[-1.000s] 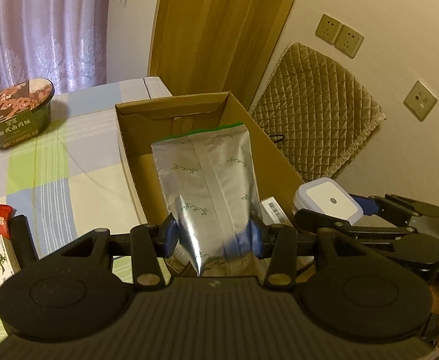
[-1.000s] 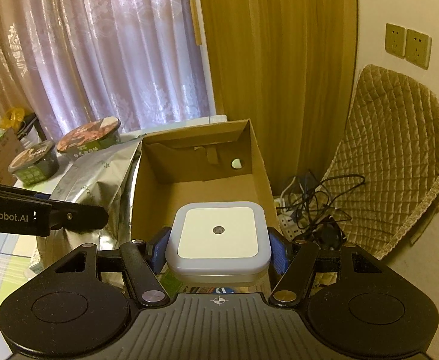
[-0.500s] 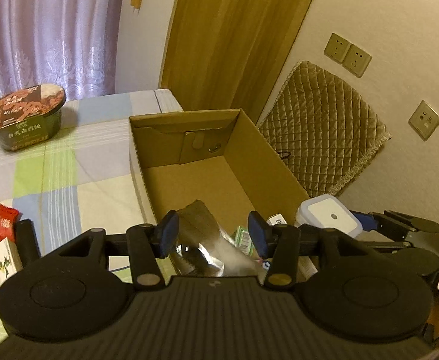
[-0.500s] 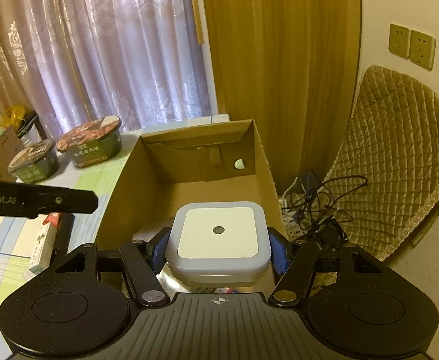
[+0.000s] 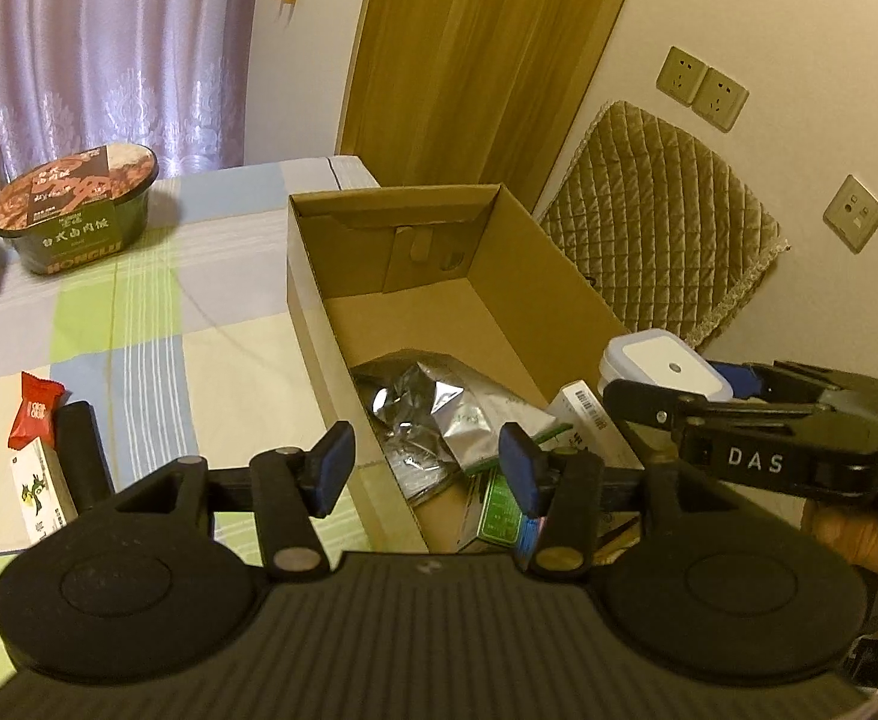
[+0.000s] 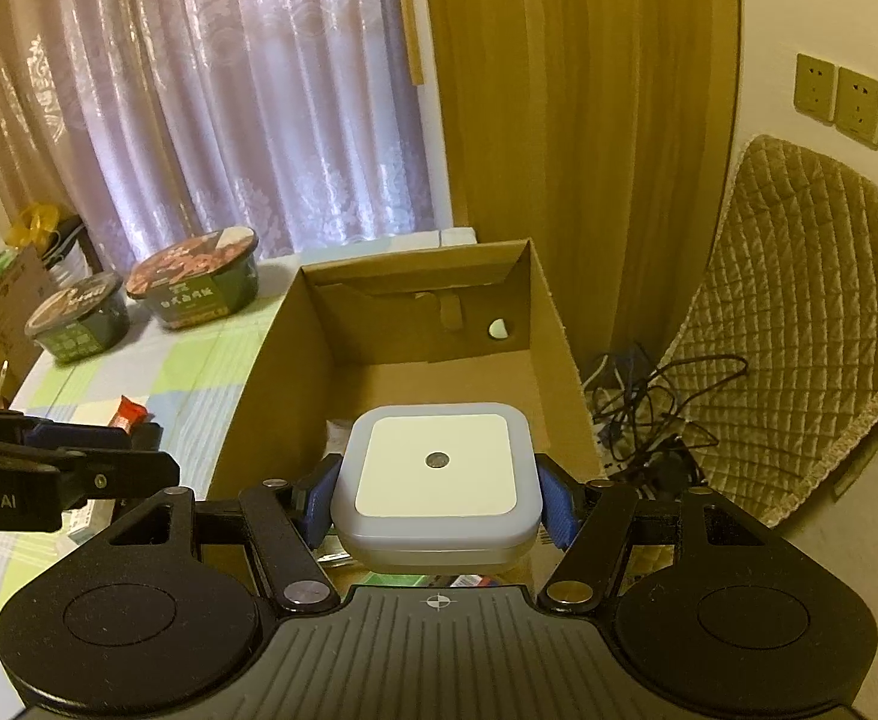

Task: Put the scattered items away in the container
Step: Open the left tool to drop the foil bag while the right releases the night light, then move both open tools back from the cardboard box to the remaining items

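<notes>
Hovering low in the left wrist view, the left gripper (image 5: 426, 471) has its blue pads wide apart with nothing between them, above the near end of the cardboard box (image 5: 318, 312) at frame centre. Inside that box a silver foil pouch (image 5: 439, 414) lies crumpled beside small packets. At lower centre of the right wrist view, the right gripper (image 6: 435, 507) clamps a square white night light (image 6: 435, 480) over the box's near end. Two instant noodle bowls (image 6: 195, 285) stand at left on the checked tablecloth (image 5: 138, 324), and a red sachet (image 5: 33, 411) lies at far left
</notes>
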Motion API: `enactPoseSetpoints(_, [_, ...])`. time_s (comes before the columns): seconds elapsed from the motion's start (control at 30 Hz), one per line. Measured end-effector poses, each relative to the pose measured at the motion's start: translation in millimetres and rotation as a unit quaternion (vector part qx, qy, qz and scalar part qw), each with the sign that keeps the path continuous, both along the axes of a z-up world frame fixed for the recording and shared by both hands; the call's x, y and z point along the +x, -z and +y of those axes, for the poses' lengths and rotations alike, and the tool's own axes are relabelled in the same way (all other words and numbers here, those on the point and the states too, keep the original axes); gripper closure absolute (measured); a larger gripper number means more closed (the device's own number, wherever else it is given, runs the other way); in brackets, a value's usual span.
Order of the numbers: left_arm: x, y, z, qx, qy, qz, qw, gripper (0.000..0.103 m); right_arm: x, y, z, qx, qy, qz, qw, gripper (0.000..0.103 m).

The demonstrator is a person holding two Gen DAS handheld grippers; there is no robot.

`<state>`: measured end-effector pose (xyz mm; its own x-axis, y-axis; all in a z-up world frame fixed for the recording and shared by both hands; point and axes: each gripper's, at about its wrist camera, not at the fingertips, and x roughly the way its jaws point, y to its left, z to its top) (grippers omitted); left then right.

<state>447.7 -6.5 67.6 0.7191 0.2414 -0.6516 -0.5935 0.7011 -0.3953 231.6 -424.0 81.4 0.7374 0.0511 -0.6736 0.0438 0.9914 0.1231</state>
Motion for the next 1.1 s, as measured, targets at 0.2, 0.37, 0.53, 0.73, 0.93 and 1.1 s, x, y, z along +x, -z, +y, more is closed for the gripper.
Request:
enactPoseSetpoints(0.2, [-2.9,1.0,0.6,0.0,-0.008,0.001,1.0,0.05,2.2,3.9,7.8,-0.001,-0.014,0.001,1.0,0.035])
enactPoseSetpoints(0.37, [-8.0,3.1,-1.1,-0.001,-0.015,0.001,0.9999,0.041,-0.2,4.1,12.5,-0.005,-0.017,-0.017,1.0,0.003])
enactPoseSetpoints(0.53, [-14.6,6.6,-4.5,-0.002,-0.021,0.003,0.9998,0.036,-1.2,4.0,12.2,-0.003,-0.017,-0.011,1.0,0.003])
enactPoseSetpoints(0.73, [-22.5,7.0,-9.5,-0.003,-0.028,0.003,0.9996,0.035,-8.1,1.5,14.4,-0.006,-0.017,-0.008,1.0,0.003])
enactPoseSetpoints(0.93, [-29.3,3.6,-13.5,0.0,-0.033,0.001,0.9995,0.033,-11.9,-1.9,18.6,-0.008,-0.018,-0.009,1.0,0.003])
enactPoseSetpoints(1.1, [-34.7,-0.1,-15.5,0.002,-0.04,-0.003,0.9992,0.031,-15.6,-5.8,23.6,-0.011,-0.02,-0.01,1.0,0.003])
